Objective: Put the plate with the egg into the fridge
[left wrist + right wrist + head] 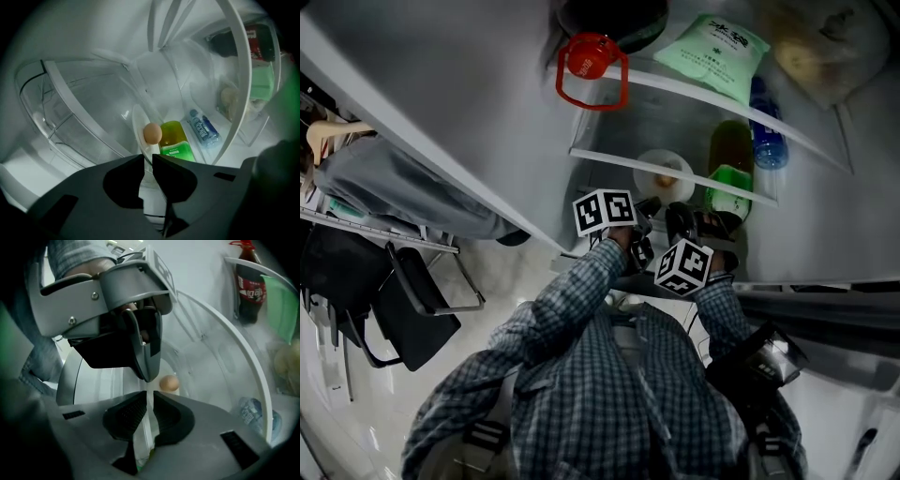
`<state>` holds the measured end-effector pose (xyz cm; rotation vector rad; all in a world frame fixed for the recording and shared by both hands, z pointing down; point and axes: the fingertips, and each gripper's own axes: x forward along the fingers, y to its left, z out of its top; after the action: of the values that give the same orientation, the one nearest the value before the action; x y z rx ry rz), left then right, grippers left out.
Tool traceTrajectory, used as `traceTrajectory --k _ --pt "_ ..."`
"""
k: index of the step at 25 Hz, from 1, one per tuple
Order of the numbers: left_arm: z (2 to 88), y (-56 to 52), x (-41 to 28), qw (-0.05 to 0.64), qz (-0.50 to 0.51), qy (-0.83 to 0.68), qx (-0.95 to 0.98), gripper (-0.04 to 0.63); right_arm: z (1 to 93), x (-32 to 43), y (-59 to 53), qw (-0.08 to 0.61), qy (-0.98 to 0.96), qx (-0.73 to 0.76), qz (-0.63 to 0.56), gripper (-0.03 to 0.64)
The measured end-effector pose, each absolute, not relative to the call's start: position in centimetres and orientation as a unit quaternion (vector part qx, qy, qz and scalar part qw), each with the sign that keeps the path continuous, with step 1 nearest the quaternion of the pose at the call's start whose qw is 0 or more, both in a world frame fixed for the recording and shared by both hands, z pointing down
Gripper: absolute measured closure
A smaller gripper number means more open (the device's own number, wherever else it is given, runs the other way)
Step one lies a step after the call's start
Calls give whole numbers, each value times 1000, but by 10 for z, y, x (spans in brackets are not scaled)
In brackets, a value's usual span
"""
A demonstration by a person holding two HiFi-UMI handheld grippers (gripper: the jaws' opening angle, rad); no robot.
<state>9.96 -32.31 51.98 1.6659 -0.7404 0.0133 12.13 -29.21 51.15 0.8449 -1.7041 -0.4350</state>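
A white plate (649,167) with a brown egg (667,178) sits on a lower fridge shelf (609,159). My left gripper (648,207) is at the plate's near rim. In the left gripper view the left gripper (148,160) is shut on the plate (139,123), with the egg (152,133) just past its tips. My right gripper (679,214) is beside it on the same rim. Its jaws (149,397) stand slightly parted with the plate's edge (143,441) between them, not pressed. The egg (169,383) and the left gripper (146,371) show ahead.
A green bottle (729,178) and a blue water bottle (766,141) lie right of the plate. On the shelf above are a red-handled pot (592,66) and a green packet (717,52). A cola bottle (248,287) stands higher up. The fridge door (422,122) stands open at left.
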Motion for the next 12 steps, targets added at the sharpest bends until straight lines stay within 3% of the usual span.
traceTrajectory --k 12 --pt "524 -322 99 640 25 -328 695 535 514 123 -296 549 -718 390 -176 569"
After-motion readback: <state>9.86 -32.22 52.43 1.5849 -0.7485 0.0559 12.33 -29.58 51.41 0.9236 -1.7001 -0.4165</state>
